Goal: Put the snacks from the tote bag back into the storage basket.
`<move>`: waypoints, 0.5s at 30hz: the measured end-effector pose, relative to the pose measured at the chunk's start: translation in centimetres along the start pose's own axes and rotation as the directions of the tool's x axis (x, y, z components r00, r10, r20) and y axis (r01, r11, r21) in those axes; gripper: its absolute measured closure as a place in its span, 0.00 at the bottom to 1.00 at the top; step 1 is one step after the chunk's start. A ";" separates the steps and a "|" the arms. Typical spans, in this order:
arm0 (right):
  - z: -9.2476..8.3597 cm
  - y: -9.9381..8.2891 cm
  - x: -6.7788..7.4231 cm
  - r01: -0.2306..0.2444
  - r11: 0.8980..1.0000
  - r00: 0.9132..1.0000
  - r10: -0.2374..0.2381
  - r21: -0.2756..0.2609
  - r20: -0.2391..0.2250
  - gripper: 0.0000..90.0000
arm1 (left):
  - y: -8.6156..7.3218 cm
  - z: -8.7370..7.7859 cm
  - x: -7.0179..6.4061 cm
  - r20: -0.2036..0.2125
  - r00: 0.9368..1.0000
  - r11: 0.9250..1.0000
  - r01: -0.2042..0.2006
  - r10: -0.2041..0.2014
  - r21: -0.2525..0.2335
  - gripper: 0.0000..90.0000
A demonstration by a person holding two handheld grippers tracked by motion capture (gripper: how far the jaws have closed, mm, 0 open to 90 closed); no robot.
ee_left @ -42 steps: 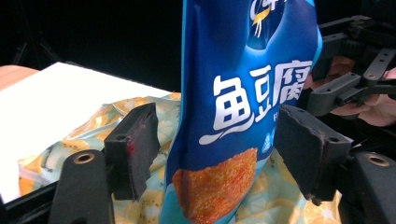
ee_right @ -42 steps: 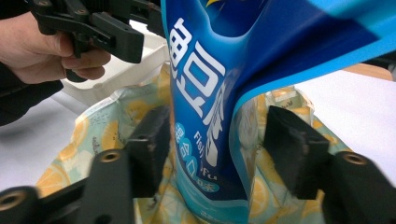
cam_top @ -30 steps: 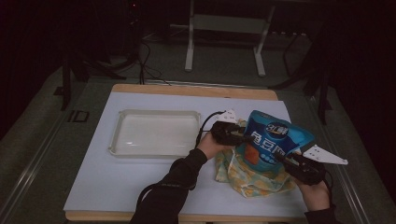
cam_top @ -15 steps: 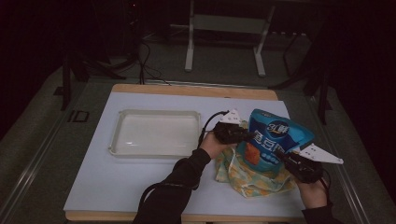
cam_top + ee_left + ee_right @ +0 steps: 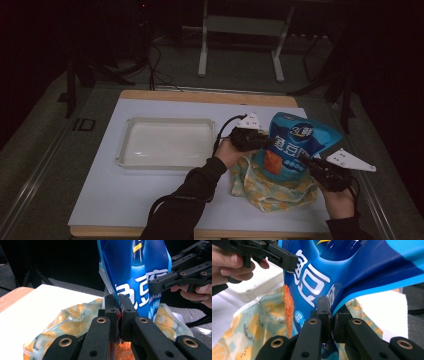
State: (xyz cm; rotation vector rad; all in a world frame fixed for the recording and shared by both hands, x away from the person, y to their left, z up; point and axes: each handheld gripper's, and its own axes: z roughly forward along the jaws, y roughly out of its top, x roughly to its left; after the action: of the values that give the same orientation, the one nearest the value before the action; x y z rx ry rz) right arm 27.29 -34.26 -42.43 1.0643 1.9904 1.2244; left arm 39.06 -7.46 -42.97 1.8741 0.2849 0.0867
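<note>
Evidently blue snack bag [image 5: 295, 147] light, crinkly, slippery; left gripper [image 5: 261, 141] and right gripper [image 5: 311, 163] both clamped tight on opposite side edges, above patterned pouch [image 5: 270, 187]; seams best hold.

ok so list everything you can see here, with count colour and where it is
snack bag: 1, blue with white lettering and an orange patch, held upright over the cloth bag, right of the tray
cloth bag: 1, pale with yellow-orange fruit print, lying on the mat under the snack bag
tray: 1, white, left half of the mat
mat: 1, white, covering the table
table: 1, wooden edge showing at the far side
left gripper: 1, black, shut on the snack bag's left edge
right gripper: 1, black, shut on the snack bag's right edge
hands: 2, dark sleeves, entering from the bottom
</note>
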 end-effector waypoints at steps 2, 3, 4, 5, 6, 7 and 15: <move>-0.2 0.5 -0.1 0.009 1.000 1.000 -0.009 -0.008 0.003 0.97 | 0.5 -0.3 -0.1 -0.004 1.000 1.000 -0.003 0.003 -0.005 0.98; -0.2 0.8 -0.1 0.008 1.000 1.000 -0.008 -0.012 0.004 0.97 | 0.7 -0.4 -0.1 -0.007 1.000 1.000 -0.005 0.005 -0.008 0.99; -0.3 1.0 -0.1 0.010 1.000 1.000 -0.009 -0.018 0.004 0.97 | 1.0 -0.6 -0.2 -0.008 1.000 1.000 -0.009 0.009 -0.011 0.99; -0.4 1.3 -0.1 0.011 1.000 1.000 -0.011 -0.025 0.005 0.97 | 1.3 -0.7 -0.2 -0.011 1.000 1.000 -0.010 0.010 -0.015 0.99; -0.5 1.6 -0.1 0.014 0.999 1.000 -0.013 -0.031 0.006 0.98 | 1.6 -0.9 -0.3 -0.017 1.000 1.000 -0.015 0.015 -0.018 0.99; -0.6 1.8 -0.1 0.017 0.999 1.000 -0.017 -0.039 0.009 0.98 | 1.9 -1.0 -0.4 -0.017 1.000 1.000 -0.014 0.013 -0.019 0.99; -1.5 4.2 -0.2 0.041 0.996 0.999 -0.039 -0.084 0.017 0.98 | 4.3 -2.2 -0.7 -0.041 0.999 0.999 -0.024 0.022 -0.049 0.99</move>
State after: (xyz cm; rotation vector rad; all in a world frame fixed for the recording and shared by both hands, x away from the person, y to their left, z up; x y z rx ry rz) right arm 27.63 -34.03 -37.93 0.9851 1.9215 1.2636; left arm 38.55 -6.81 -38.13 1.8284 0.2868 0.1468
